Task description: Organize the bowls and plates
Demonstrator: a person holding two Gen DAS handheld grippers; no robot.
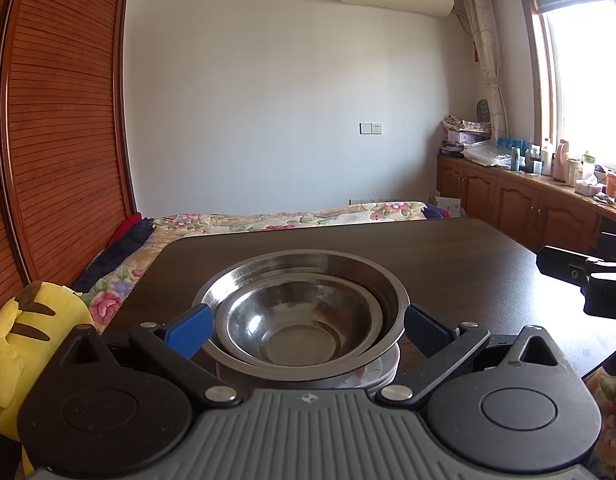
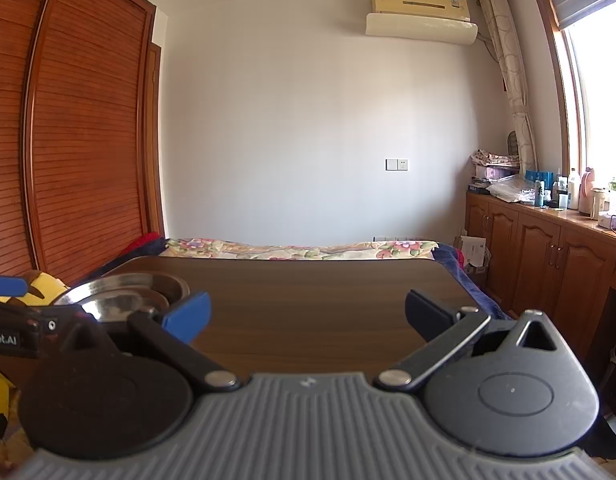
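Left wrist view: my left gripper (image 1: 305,330) was spread wide, blue pads (image 1: 189,330) flanking the stack, one either side. Nothing pinched. Couldn't tell whether the pads touched the rim or sat just off it. The stack: small steel bowl (image 1: 299,328) nested inside the large steel bowl (image 1: 308,276), both sitting on white plates (image 1: 382,368) whose edges only showed at lower right. All of it on the dark wood table (image 1: 448,256), at the near edge, dead ahead between my left fingers. Bowls are round, so no long axis to line up with; approach angle shouldn't matter, only centring. The right gripper's black body (image 1: 588,280) showed at the right edge, apart from the stack. Yellow plush toy (image 1: 15,336) sat off the table to the left.

Right wrist view: my right gripper (image 2: 308,316) was also spread, nothing between the jaws, only bare table (image 2: 308,304) ahead. The bowls (image 2: 123,292) lay well off to its left, partly hidden behind the left gripper's body (image 2: 11,332).

Judgement: the left hand was clearly the nearer one, already straddling the stack; the right would have had to swing left across the table to reach it. Nesting looked done, so the next call was probably closing on the rim or backing off. Risk if closing: steel rim is slick and curved, and the pads could slip upward.
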